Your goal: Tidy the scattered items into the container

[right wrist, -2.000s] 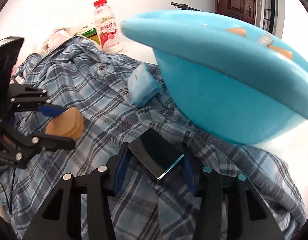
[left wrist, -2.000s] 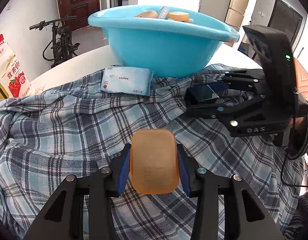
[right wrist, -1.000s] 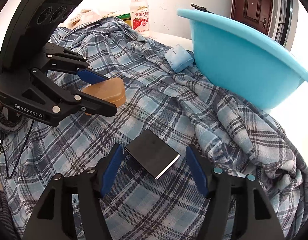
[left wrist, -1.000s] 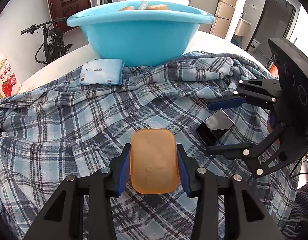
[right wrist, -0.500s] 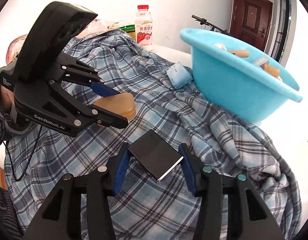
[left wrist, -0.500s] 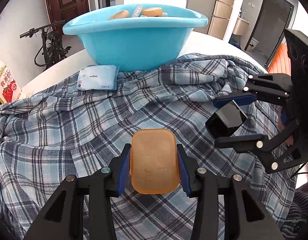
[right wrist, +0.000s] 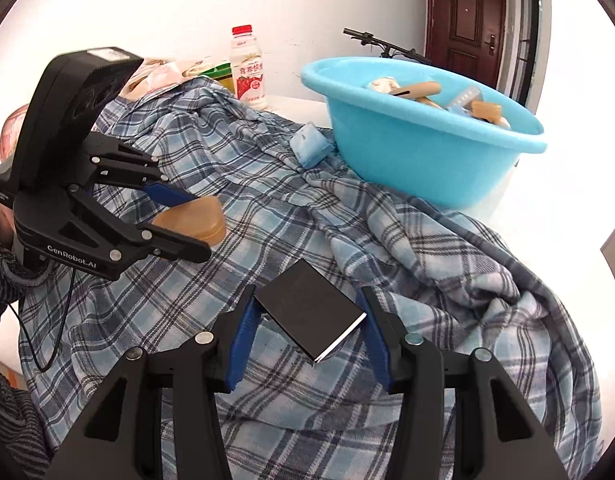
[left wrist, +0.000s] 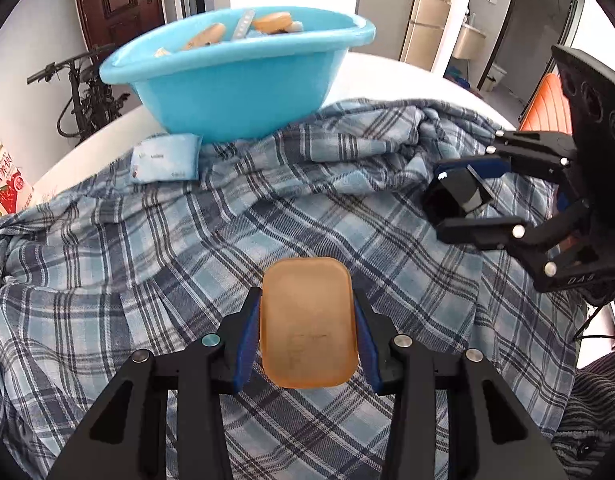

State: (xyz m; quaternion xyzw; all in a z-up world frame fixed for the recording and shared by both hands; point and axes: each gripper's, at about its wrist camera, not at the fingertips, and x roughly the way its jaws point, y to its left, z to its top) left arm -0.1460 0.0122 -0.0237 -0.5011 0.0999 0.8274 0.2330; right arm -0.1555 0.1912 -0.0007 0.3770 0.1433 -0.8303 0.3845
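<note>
My left gripper (left wrist: 307, 320) is shut on an amber soap-like bar (left wrist: 307, 322), held above the plaid cloth; the right wrist view shows the same bar (right wrist: 195, 220) in that gripper (right wrist: 187, 220). My right gripper (right wrist: 309, 320) is shut on a flat black box (right wrist: 309, 316) with a silvery edge, lifted off the cloth; the left wrist view has this box (left wrist: 455, 196) at the right. The blue basin (left wrist: 235, 92) stands beyond the cloth with several items inside, and its rim (right wrist: 419, 112) is up right of the box. A pale blue packet (left wrist: 165, 158) lies against the basin's base.
A blue plaid cloth (left wrist: 127, 240) covers most of the white table (left wrist: 407, 80). A strawberry milk bottle (right wrist: 248, 68) and other packages stand at the far edge. A bicycle (left wrist: 83, 96) and doors are behind. A striped sleeve (right wrist: 11, 420) shows at lower left.
The right gripper closed on the black box and lifted it off the cloth. Both grippers rose, so the basin's inside has come into view.
</note>
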